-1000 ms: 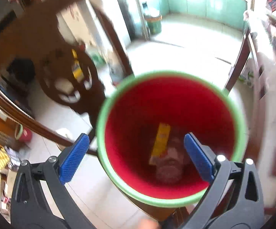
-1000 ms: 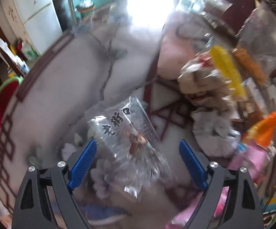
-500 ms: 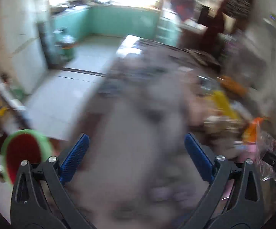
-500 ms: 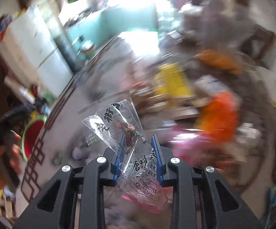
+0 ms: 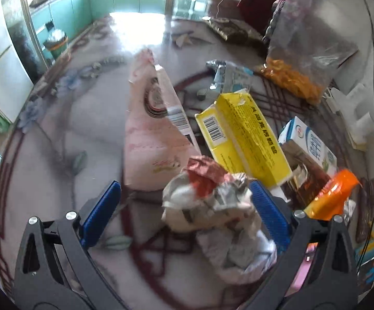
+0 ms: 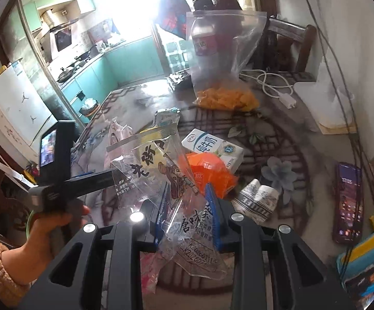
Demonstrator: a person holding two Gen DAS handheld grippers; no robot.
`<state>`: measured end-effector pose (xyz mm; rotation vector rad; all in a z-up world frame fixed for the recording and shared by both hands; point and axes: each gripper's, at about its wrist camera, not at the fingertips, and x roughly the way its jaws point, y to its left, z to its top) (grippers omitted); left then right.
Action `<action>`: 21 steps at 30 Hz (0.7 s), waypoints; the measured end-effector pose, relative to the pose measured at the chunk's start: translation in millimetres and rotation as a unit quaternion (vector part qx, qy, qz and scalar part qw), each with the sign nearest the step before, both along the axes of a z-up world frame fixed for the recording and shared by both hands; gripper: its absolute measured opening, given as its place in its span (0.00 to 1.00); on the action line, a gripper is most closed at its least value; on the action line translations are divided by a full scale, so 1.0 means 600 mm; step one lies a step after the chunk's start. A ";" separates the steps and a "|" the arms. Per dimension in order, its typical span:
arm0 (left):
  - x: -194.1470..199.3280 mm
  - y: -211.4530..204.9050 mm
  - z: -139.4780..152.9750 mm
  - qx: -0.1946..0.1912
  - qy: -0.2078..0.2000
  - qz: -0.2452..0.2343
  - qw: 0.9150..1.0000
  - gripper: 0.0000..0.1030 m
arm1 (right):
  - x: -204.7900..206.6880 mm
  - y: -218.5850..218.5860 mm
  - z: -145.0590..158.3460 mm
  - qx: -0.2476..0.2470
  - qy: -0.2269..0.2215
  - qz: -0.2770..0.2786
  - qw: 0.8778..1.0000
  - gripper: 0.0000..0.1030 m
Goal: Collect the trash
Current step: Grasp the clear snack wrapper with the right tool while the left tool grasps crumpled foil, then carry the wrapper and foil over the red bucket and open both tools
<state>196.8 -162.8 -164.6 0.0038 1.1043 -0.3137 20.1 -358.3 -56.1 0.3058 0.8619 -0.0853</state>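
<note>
A second ago our left gripper (image 5: pixel 184 211) hung over the red bin; now it sits above the table (image 5: pixel 57 134), jaws wide but closing around a crumpled wrapper (image 5: pixel 207 196) (pads not yet pressing). Our right gripper (image 6: pixel 185 206), open over the clear packet (image 6: pixel 166 178) before, now pinches it, lifted off the table.

A big table (image 5: pixel 88 118) is holding a yellow box (image 5: pixel 241 139), a milk carton (image 6: pixel 212 148) and a phone (image 6: pixel 348 201).
</note>
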 end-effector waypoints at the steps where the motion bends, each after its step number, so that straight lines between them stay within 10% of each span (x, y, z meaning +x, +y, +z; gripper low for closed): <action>1: 0.005 -0.003 -0.006 0.000 0.006 0.002 1.000 0.82 | 0.007 0.000 -0.005 0.004 0.002 0.003 1.000 0.26; 3: 0.010 -0.011 -0.015 -0.002 0.019 -0.001 1.000 0.52 | 0.017 0.002 -0.011 0.006 0.005 0.008 1.000 0.26; 6: 0.005 -0.003 -0.016 -0.003 0.019 -0.005 1.000 0.40 | 0.026 0.013 -0.014 0.010 0.004 0.017 1.000 0.26; 21: -0.132 0.156 0.187 0.021 -0.141 -0.007 0.990 0.38 | 0.032 0.161 0.059 -0.016 -0.039 0.091 0.995 0.26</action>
